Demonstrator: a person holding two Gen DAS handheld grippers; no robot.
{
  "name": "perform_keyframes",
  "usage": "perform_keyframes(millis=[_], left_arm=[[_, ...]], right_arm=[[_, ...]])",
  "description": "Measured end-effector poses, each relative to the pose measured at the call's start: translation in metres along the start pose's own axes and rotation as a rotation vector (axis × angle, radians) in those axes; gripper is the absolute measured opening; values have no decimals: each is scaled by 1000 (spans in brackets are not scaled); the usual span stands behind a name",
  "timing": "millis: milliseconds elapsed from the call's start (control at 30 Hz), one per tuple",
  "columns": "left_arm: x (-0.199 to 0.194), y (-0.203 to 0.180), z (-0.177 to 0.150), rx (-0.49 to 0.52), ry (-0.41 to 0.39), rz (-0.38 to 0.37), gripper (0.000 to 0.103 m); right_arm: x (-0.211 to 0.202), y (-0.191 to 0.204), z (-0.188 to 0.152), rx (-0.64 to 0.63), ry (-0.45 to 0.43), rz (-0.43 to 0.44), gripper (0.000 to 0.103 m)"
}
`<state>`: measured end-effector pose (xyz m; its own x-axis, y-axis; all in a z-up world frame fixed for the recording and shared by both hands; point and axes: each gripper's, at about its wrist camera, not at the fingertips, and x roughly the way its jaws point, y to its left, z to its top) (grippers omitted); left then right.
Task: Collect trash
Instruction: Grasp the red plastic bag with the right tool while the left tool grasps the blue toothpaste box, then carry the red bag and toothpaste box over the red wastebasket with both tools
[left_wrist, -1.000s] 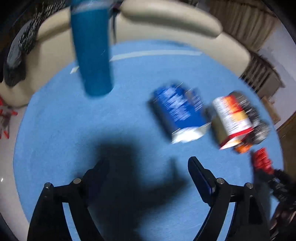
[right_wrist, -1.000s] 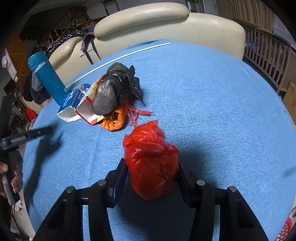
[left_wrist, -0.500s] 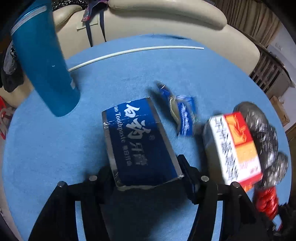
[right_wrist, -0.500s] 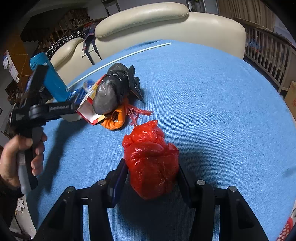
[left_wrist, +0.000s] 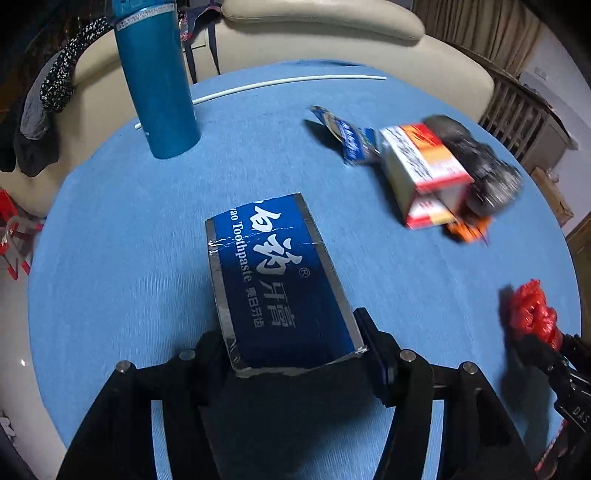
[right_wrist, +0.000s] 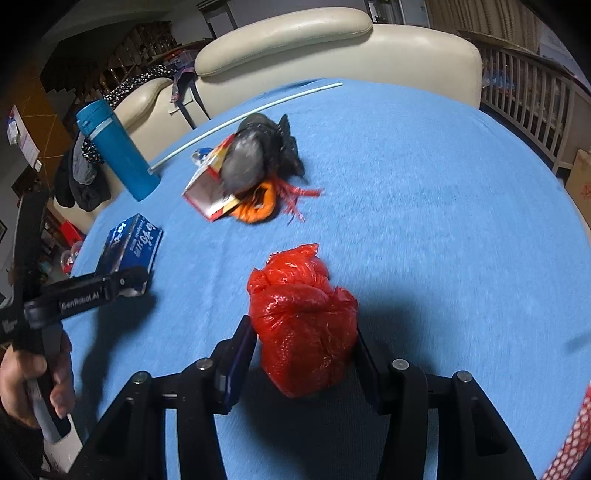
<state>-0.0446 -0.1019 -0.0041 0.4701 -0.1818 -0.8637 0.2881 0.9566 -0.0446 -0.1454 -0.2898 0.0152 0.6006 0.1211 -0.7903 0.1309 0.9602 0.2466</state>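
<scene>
The left gripper (left_wrist: 295, 345) has its jaws clamped on the near end of a blue toothpaste box (left_wrist: 275, 278), one finger on each long side, so the box's long axis runs straight out from the jaws, away across the blue tablecloth (left_wrist: 110, 229) toward the tall blue bottle (left_wrist: 157, 79) standing at the far edge. The right gripper (right_wrist: 301, 354) is grasping a knotted red plastic bag (right_wrist: 303, 321), squeezed between its two fingers just above the cloth. Both hands are therefore loaded, and the rest of the trash sits in one heap farther out: a red-and-white carton (left_wrist: 424, 170) lying against a dark crumpled bag (left_wrist: 476, 158), with a small blue wrapper (left_wrist: 345, 134) on its far side and something orange (right_wrist: 260, 205) with red strands tucked under it. From the right wrist view that heap lies almost dead ahead of the red bag, while the left gripper is off to the side with the box (no bin or sack shows in either view, so where these loads go I cannot tell). I judge the right hand the nearer one to the heap, once it is freed.
</scene>
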Motion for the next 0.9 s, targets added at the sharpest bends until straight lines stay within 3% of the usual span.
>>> perform_keyframes(millis=[600,900], left_arm=[[-61,-42,-75,60,-49,-21,63],[-74,-38,-83,85,-76,-43,63]], right_arm=[[-53,12,-61,45,-56,-4,54],[-80,6,-77,84,-103,-9,54]])
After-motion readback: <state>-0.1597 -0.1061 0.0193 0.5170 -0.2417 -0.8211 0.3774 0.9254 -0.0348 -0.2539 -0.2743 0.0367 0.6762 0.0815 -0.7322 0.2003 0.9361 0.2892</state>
